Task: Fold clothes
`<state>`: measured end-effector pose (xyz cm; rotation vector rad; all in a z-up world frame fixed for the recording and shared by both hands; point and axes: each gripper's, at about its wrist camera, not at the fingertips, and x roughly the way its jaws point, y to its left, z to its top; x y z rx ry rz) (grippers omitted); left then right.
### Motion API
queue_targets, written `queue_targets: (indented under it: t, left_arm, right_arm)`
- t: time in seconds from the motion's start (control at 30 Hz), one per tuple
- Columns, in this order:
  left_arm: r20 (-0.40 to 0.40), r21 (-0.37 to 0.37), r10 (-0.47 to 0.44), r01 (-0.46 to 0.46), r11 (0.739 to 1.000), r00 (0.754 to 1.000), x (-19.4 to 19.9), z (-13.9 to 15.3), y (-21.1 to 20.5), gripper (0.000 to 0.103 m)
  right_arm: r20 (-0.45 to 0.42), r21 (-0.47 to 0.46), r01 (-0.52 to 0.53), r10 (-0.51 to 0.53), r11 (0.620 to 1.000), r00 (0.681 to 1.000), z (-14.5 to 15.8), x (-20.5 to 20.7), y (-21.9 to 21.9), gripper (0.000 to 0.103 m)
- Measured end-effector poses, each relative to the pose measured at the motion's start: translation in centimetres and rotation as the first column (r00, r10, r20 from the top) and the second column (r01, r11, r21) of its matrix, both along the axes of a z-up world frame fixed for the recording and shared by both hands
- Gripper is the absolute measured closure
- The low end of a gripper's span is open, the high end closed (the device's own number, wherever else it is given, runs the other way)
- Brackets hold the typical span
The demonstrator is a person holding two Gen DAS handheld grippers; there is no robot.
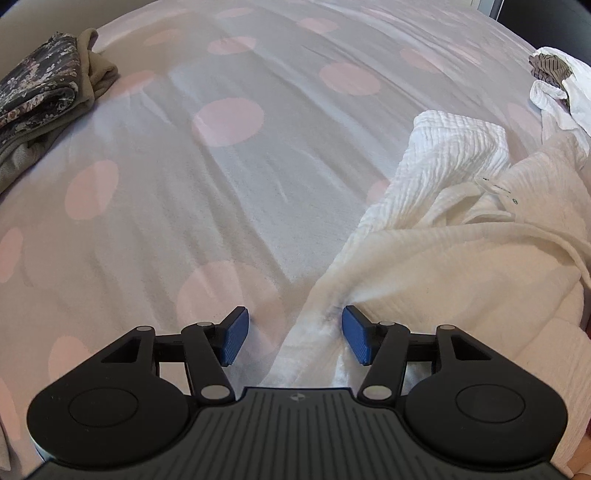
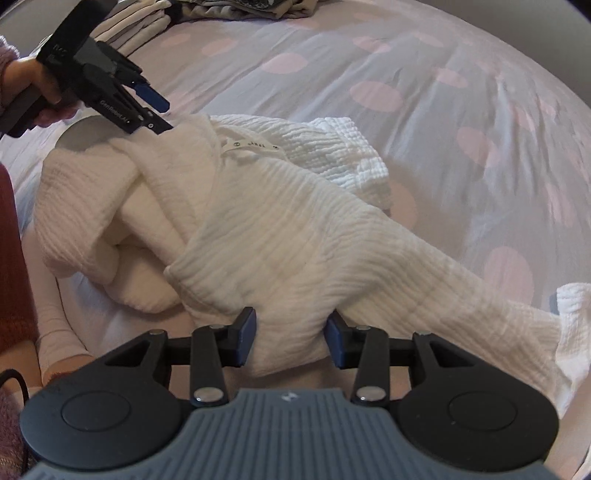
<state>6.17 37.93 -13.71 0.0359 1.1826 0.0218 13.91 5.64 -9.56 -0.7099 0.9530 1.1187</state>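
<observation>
A white crinkled garment (image 2: pixel 280 229) lies rumpled on the spotted bedsheet (image 2: pixel 406 110), its neck label facing up. One long part runs toward the right wrist view's lower right. My right gripper (image 2: pixel 290 338) is open, low over the garment's near edge, with cloth lying between its blue pads. My left gripper (image 1: pixel 295 338) is open too, and a bunched edge of the garment (image 1: pixel 443 258) passes between its fingers. In the right wrist view the left gripper (image 2: pixel 168 116) hangs at the garment's far left corner, held by a hand (image 2: pixel 40 85).
Folded dark floral and olive clothes (image 1: pixel 48 96) sit at the bed's far left. A heap of white and striped clothes (image 1: pixel 554 81) lies at the far right. A stack of pale folded items (image 2: pixel 140 26) rests at the top. A dark red sleeve (image 2: pixel 11 240) is at the left.
</observation>
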Motion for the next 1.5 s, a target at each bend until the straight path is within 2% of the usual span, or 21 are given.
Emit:
queue_targets:
  t: [0.23,0.37,0.53,0.63,0.8,0.87,1.03,1.13,1.27,1.33,1.37,1.43,1.5]
  left_arm:
    - [-0.009,-0.016,-0.029,0.028,0.999,1.000,0.6,-0.2,0.4,0.049]
    - [-0.011,-0.010,-0.032,0.032,0.999,0.999,0.7,0.0,0.3,0.049]
    - [0.000,0.024,-0.079,0.079,0.997,0.997,0.7,0.6,-0.4,0.049]
    - [0.007,0.044,-0.114,0.113,0.993,0.993,0.7,0.9,-0.8,0.049]
    - [0.005,0.053,-0.149,0.149,0.987,0.989,1.1,0.7,-0.7,0.049]
    - [0.002,0.045,-0.160,0.160,0.986,0.987,1.2,0.6,-0.7,0.049]
    - [-0.002,-0.006,-0.201,0.201,0.980,0.980,1.2,0.1,-0.8,0.049]
    - [0.004,-0.049,-0.223,0.223,0.974,0.975,0.8,0.2,-0.7,0.049]
    - [-0.013,-0.131,-0.196,0.193,0.972,0.980,0.3,-0.4,-0.2,0.051]
    - [-0.018,-0.174,-0.171,0.166,0.971,0.985,0.1,-0.8,0.1,0.060]
    - [-0.011,-0.173,-0.169,0.164,0.971,0.986,-0.1,-0.6,-0.1,0.068]
    - [0.005,-0.132,-0.186,0.185,0.974,0.983,-0.6,-0.2,-0.9,0.075]
    - [0.005,-0.069,-0.215,0.215,0.974,0.977,-1.0,0.4,-1.9,0.088]
  right_arm:
    - [0.073,-0.012,-0.187,0.187,0.982,0.980,2.4,-1.4,-0.8,0.059]
    - [0.116,-0.029,-0.294,0.295,0.955,0.948,2.8,-2.6,-0.3,0.061]
    - [0.180,-0.077,-0.410,0.417,0.909,0.891,3.0,-4.0,0.5,0.061]
    - [0.168,-0.082,-0.434,0.441,0.897,0.881,2.4,-4.0,1.2,0.064]
    - [0.110,-0.078,-0.434,0.441,0.897,0.891,0.6,-4.1,2.2,0.091]
    - [0.104,-0.110,-0.414,0.425,0.904,0.899,0.0,-4.0,2.3,0.096]
    - [0.096,-0.190,-0.279,0.300,0.941,0.949,-1.1,-1.3,1.6,0.098]
    - [0.068,-0.183,-0.190,0.206,0.964,0.976,-1.5,0.7,0.7,0.098]
    - [0.048,-0.158,-0.150,0.159,0.976,0.986,-1.8,1.4,0.5,0.098]
    - [0.053,-0.157,-0.146,0.156,0.977,0.986,-2.0,1.4,0.5,0.098]
    - [0.053,-0.156,-0.142,0.152,0.977,0.987,-2.1,1.4,0.4,0.098]
    - [0.055,-0.153,-0.134,0.144,0.979,0.988,-2.0,1.2,0.3,0.098]
    - [0.058,-0.147,-0.123,0.132,0.981,0.989,-1.8,1.1,0.1,0.098]
